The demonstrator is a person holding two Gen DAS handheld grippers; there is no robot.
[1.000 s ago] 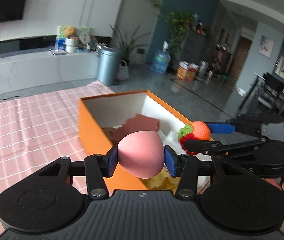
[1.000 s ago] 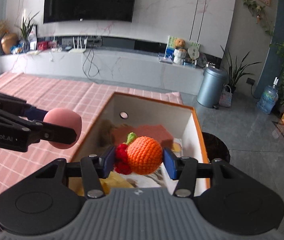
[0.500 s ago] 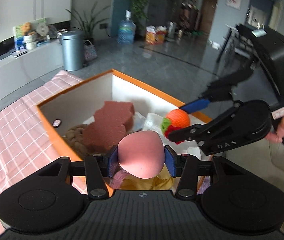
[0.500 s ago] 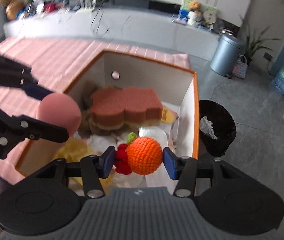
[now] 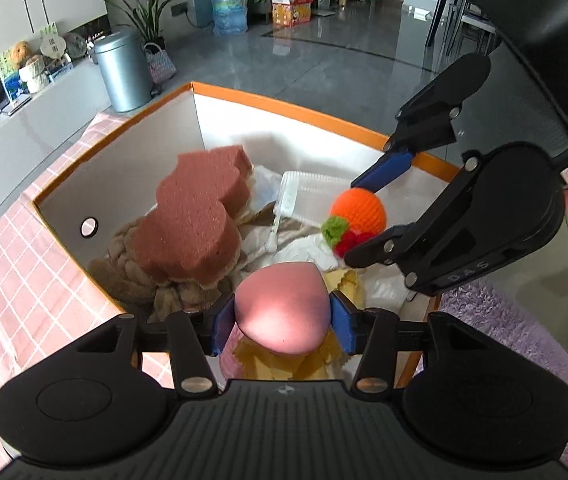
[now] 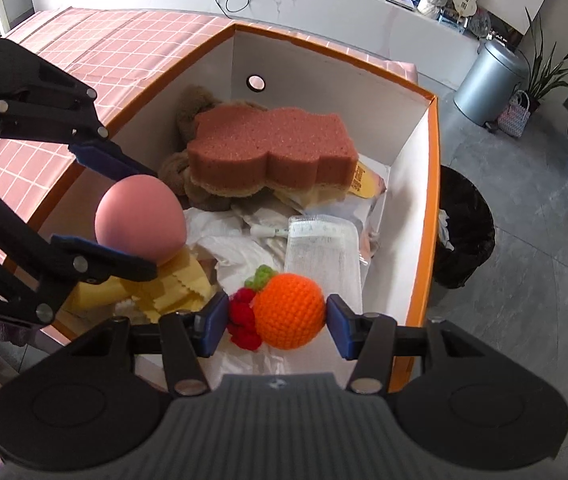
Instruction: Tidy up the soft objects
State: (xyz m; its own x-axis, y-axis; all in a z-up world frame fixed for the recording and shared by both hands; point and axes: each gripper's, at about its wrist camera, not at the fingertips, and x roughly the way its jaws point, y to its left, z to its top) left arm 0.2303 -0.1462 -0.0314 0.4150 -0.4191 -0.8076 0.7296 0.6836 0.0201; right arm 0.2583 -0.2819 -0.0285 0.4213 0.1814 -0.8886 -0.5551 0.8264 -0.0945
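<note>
An orange box [image 5: 284,106] with white inner walls [image 6: 324,48] lies below both grippers. My left gripper [image 5: 282,320] holds a pink egg-shaped sponge [image 5: 284,320] over the box's near end; its jaws are opening, but the pads still touch the sponge. From the right wrist view the left gripper [image 6: 152,220] and the pink sponge [image 6: 140,220] hang at the left. My right gripper [image 6: 278,314] is shut on a crocheted orange fruit [image 6: 288,312] with a green and red tuft. The left wrist view shows the right gripper [image 5: 358,220] with that crocheted fruit [image 5: 358,212] over the box's right side.
Inside the box lie a brown lobed sponge [image 6: 272,148], a brown knitted piece [image 5: 124,276], white tissue, a clear plastic packet [image 6: 324,248] and yellow cloth [image 6: 180,284]. A pink checked tablecloth [image 5: 4,280] lies under the box. A black waste bin [image 6: 464,232] and a purple rug [image 5: 504,320] lie beside it.
Both grippers have tipped downward and sunk over the open box, each still carrying its object. The box's contents have come into full view.
</note>
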